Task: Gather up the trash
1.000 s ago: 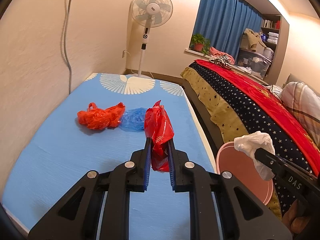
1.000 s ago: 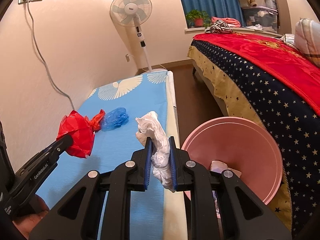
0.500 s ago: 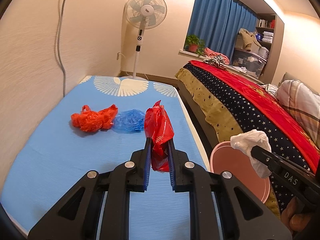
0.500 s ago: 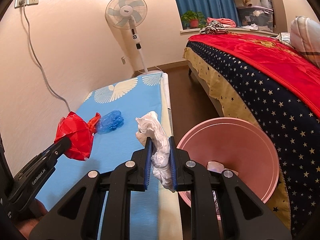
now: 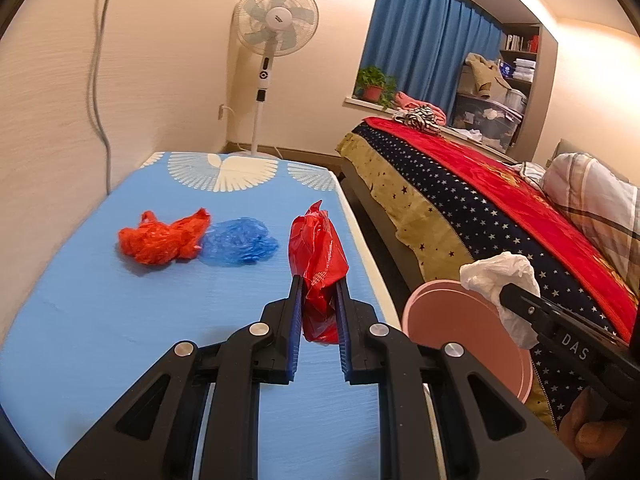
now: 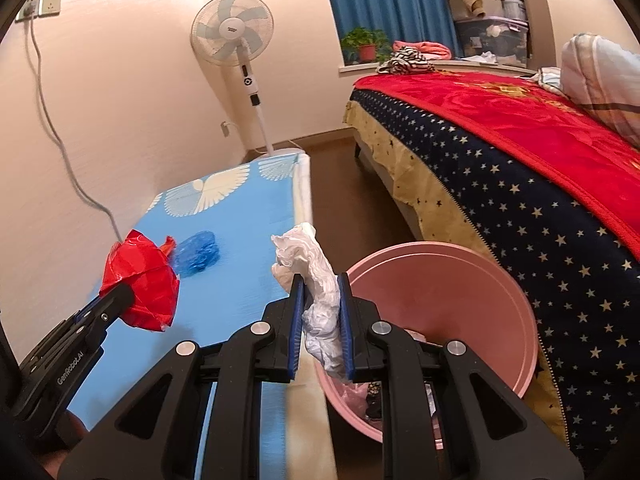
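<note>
I am holding the left gripper (image 5: 319, 300) closed on a crumpled red plastic bag (image 5: 318, 256), its blue pads pinching the bag's lower half while the upper half is standing up above the fingertips. I am holding the right gripper (image 6: 320, 300) closed on a wad of white plastic (image 6: 318, 292), which is sticking up past its pads and hanging a little below them.

Landmark: the pink bin (image 6: 480, 276), standing on the floor between the blue mattress (image 5: 120, 320) and the bed with the starred blanket (image 6: 540, 208).
- White wad: hanging at the bin's near-left rim, over the mattress edge.
- Red bag: hanging over the mattress, left of the bin.
- An orange bag (image 5: 162, 238) and a blue bag (image 5: 240, 242) are lying touching each other on the mattress, farther left of the bin and beyond the red bag.
- Some trash is already lying in the bin's bottom.
- A standing fan (image 5: 276, 32) is standing beyond the mattress's far end.
</note>
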Demonstrator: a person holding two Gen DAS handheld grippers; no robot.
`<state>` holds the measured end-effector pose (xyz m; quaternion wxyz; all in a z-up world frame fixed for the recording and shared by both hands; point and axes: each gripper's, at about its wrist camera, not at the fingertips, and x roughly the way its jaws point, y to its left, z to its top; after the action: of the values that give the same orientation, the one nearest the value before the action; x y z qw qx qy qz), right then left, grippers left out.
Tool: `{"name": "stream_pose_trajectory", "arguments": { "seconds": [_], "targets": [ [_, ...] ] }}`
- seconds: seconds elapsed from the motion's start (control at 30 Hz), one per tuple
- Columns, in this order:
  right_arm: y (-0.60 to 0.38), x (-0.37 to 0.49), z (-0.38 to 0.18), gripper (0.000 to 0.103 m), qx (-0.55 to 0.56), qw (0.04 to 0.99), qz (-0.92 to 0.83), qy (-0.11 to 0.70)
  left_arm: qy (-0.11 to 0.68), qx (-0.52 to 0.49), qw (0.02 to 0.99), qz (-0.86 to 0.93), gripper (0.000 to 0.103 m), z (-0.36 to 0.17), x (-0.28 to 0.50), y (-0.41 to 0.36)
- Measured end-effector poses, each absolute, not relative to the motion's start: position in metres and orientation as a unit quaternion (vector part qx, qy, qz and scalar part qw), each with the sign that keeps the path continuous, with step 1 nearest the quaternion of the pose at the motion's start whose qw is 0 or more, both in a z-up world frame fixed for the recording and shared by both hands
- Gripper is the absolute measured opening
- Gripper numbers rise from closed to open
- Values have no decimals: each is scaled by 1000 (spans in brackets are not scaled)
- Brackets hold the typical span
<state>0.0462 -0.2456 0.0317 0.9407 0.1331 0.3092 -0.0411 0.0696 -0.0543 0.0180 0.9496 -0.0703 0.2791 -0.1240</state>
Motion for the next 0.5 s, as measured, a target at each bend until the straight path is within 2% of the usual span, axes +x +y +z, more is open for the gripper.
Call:
{"name": "stream_pose_trajectory", "arguments": {
  "seconds": [0.5],
  "targets": [
    [-287,44,28,17,150,936,-106,300,285,-61,942,-163,15,11,74,-93]
  ]
}}
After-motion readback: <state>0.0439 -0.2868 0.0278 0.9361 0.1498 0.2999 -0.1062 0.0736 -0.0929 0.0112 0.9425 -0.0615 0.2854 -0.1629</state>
